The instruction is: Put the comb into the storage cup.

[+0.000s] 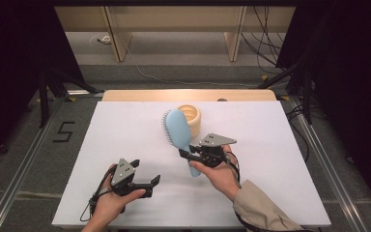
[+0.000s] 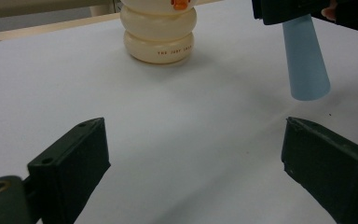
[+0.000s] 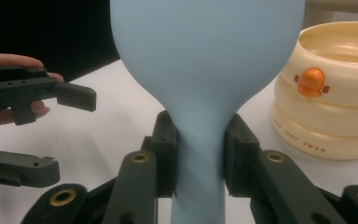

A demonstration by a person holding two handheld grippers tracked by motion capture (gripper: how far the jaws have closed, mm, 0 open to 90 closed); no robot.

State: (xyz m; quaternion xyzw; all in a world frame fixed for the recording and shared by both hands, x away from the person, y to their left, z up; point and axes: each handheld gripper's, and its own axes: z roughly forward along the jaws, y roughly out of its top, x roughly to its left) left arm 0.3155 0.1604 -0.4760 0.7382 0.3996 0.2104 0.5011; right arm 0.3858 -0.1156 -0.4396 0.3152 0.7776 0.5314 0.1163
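A light-blue hairbrush point(image 1: 178, 129) hangs tilted over the white board, its bristles facing left and its head near a cream ribbed container point(image 1: 192, 115). My right gripper point(image 1: 187, 155) is shut on the brush's neck; in the right gripper view both pads press the narrow neck point(image 3: 200, 154) below the wide brush head point(image 3: 205, 51). The container point(image 3: 335, 102) carries an orange emblem and stands just right of the brush. My left gripper point(image 1: 146, 171) is held open low over the board's front left. Its jaws stand wide apart around bare board point(image 2: 196, 154), facing the container point(image 2: 158, 37) and the brush's handle end point(image 2: 305, 65).
The white board point(image 1: 125, 140) covers a wooden table point(image 1: 140, 94). A floor mark "5" point(image 1: 64, 131) lies to the left. Black stands point(image 1: 43, 92) and cables point(image 1: 265, 48) flank the table. My left gripper point(image 3: 51, 133) also appears at the left of the right gripper view.
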